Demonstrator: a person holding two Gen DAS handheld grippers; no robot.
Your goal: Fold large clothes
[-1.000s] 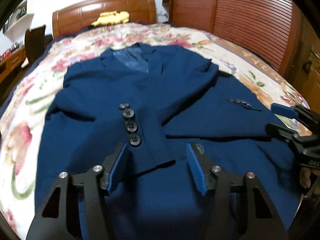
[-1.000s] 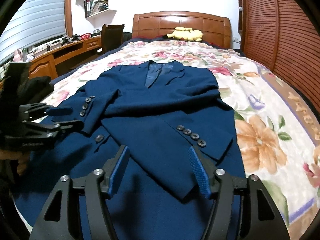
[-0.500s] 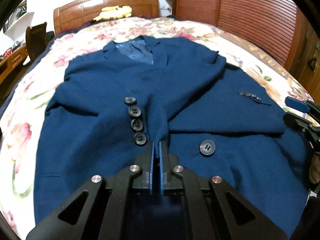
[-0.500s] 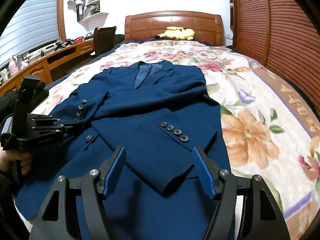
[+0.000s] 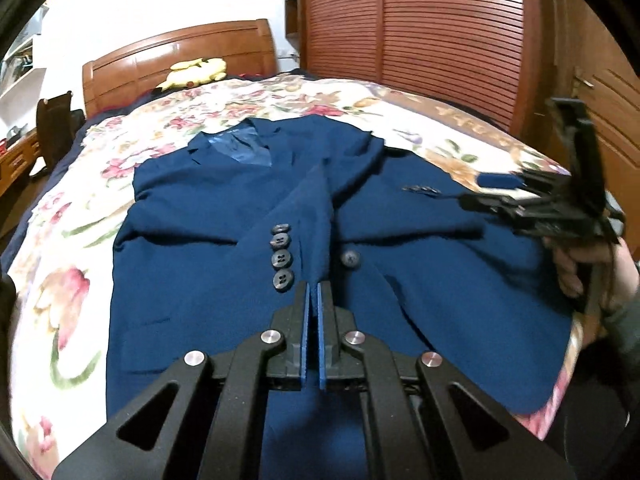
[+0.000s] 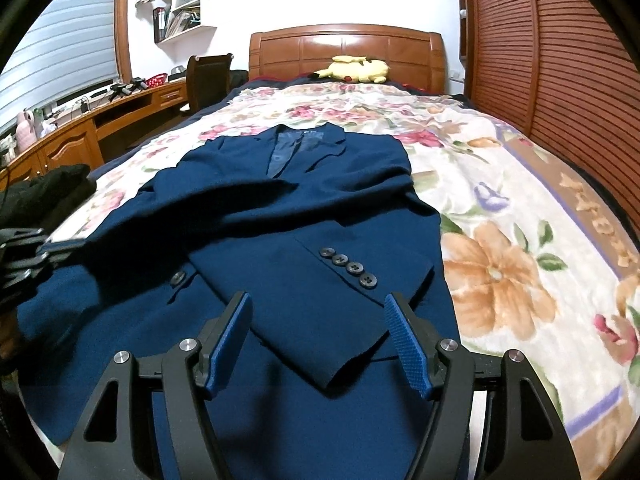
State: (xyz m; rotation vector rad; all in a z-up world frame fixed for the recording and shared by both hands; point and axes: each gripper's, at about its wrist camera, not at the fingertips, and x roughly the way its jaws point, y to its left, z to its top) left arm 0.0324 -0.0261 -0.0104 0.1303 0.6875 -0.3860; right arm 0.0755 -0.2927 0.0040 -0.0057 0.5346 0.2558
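A navy blazer (image 5: 224, 280) (image 6: 320, 208) lies face up on the bed, collar toward the headboard, both sleeves folded across its front. My left gripper (image 5: 314, 286) is shut on the cuff of the left sleeve (image 5: 316, 216), beside its row of buttons (image 5: 281, 258). That sleeve is raised into a ridge. In the right wrist view the left gripper (image 6: 28, 252) shows blurred at the left edge. My right gripper (image 6: 316, 298) (image 5: 492, 190) stands open just above the other sleeve's cuff (image 6: 360, 276), with nothing pinched.
The floral bedspread (image 6: 500, 240) covers the bed. A yellow plush toy (image 6: 356, 70) rests by the wooden headboard (image 6: 344, 46). Louvred wooden doors (image 6: 560, 60) run along the right side. A desk (image 6: 80, 136) and chair (image 6: 208, 76) stand to the left. A person's hand (image 5: 588, 268) holds the right gripper.
My left gripper closed on the sleeve cuff, then drew back and up, pulling the sleeve into a raised ridge. The right gripper stayed open and nearly still.
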